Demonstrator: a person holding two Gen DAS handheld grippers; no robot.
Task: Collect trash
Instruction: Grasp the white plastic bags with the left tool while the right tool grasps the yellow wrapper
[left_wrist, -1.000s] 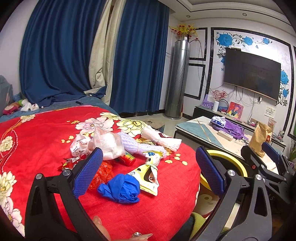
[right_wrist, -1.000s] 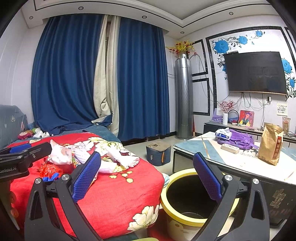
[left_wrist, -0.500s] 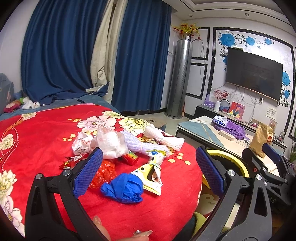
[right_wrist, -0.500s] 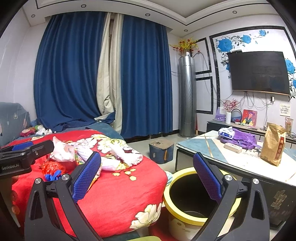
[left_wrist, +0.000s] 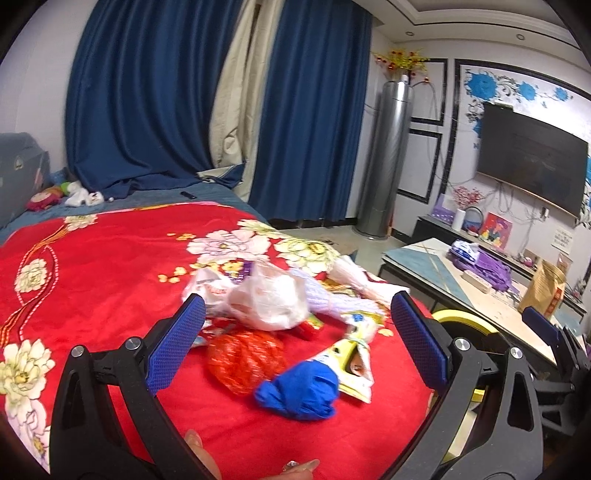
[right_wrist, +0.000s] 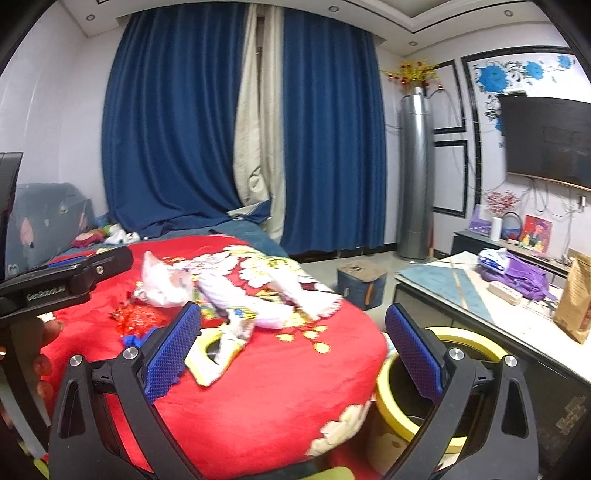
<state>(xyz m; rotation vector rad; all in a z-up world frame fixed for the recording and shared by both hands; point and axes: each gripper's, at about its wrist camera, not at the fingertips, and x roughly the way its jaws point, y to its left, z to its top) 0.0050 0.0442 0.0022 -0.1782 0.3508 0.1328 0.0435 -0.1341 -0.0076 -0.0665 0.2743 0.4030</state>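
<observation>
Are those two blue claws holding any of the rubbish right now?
No. The left claw and right claw are both open and empty; the trash pile lies loose on the red blanket.

The left wrist view looks forward between its own wide-apart blue-padded fingers (left_wrist: 177, 347), low and close over the red floral bedspread (left_wrist: 96, 266), facing the blue curtains (left_wrist: 140, 96) at the far wall. The right wrist view sits further right and further back, above the yellow-rimmed round bin (right_wrist: 410, 417), facing the same way. Both share the bedspread, the crumpled red wrapper (left_wrist: 245, 356), curtains, bin and wall-mounted black television (left_wrist: 532, 162).
</observation>
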